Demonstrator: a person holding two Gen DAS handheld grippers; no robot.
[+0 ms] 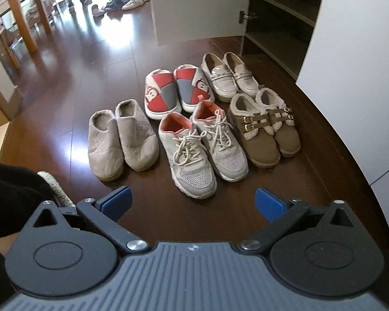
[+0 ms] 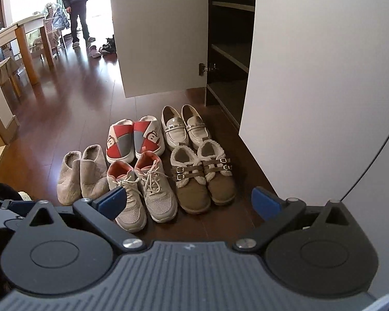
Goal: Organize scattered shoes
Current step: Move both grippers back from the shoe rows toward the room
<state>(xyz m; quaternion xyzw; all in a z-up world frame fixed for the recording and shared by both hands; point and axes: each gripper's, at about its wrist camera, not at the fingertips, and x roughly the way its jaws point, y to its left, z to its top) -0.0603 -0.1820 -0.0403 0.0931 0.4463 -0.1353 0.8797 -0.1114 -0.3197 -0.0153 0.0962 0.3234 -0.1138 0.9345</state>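
Several pairs of shoes stand side by side on the dark wood floor, toes toward me: beige quilted slippers (image 1: 122, 140) (image 2: 81, 176), red and grey slippers (image 1: 176, 89) (image 2: 134, 137), grey laced sneakers (image 1: 205, 150) (image 2: 145, 189), cream loafers (image 1: 229, 76) (image 2: 185, 125) and brown fur-lined buckle shoes (image 1: 265, 127) (image 2: 203, 176). My left gripper (image 1: 193, 203) is open and empty, held just short of the sneakers. My right gripper (image 2: 192, 203) is open and empty, its left fingertip overlapping the sneakers in the view.
An open cupboard (image 1: 280, 18) (image 2: 230, 51) with dark shelves stands behind the shoes, its white doors (image 1: 194, 5) (image 2: 324, 83) swung out. A wooden table (image 1: 20, 15) (image 2: 26, 39) stands at left. A person (image 2: 77, 7) and more shoes (image 1: 122, 2) are far back.
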